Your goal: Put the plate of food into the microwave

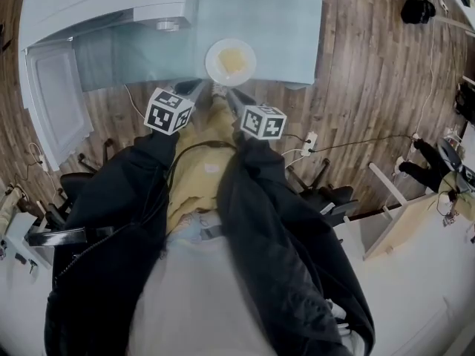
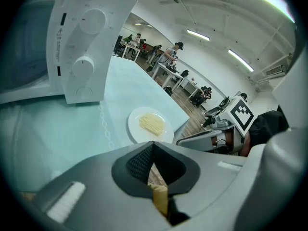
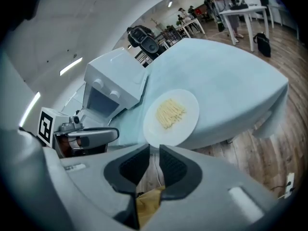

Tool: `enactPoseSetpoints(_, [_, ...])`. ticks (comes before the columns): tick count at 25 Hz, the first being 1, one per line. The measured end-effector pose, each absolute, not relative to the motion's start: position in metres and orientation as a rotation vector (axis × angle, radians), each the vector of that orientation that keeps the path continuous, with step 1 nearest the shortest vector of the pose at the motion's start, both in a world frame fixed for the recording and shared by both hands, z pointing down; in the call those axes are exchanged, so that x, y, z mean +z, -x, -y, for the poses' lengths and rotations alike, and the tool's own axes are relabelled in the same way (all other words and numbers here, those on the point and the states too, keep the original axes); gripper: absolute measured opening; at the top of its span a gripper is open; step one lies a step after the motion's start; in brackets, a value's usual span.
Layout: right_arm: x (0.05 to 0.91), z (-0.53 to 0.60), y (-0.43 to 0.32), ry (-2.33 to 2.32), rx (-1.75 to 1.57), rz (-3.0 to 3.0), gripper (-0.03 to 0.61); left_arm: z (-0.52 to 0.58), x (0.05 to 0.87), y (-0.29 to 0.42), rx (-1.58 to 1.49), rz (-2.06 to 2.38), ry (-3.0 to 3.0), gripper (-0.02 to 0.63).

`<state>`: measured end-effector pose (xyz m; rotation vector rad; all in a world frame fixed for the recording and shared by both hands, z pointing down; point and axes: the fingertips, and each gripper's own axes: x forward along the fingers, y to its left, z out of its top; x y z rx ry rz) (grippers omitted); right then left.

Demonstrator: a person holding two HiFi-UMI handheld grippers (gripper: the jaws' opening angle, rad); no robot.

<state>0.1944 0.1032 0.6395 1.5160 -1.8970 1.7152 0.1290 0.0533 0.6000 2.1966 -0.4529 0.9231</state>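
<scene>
One plate (image 1: 215,67) flat on table (image 1: 286,21).

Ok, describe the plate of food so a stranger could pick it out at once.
Find the pale blue-green table, with the white microwave at its left end in the head view. Near the front edge, right of the microwave, lies the plate. It is the only round white dish there, with pale yellow strands heaped in its middle.

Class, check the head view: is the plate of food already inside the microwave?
No, the plate sits on the table near its front edge, outside the microwave.
</scene>
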Motion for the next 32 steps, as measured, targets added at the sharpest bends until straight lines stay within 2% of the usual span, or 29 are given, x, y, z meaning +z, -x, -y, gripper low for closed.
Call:
enactPoseSetpoints(7, [0.658, -0.105, -0.193, -1.502, 1.946, 1.866, 0.090, -0.058, 0.608, -0.136, 0.965, 0.445, -2.198, 0.000])
enactPoseSetpoints(24, [0.681, -0.083, -0.195, -1.549, 2.387, 1.875, 0.098, -0.065, 0.622, -0.109, 1.002, 0.482, -2.141, 0.000])
enactPoseSetpoints(32, [0.673, -0.080, -0.197, -1.519, 2.564, 1.946, 0.015, -0.064, 0.621, -0.102, 0.981, 0.495, -2.132, 0.000])
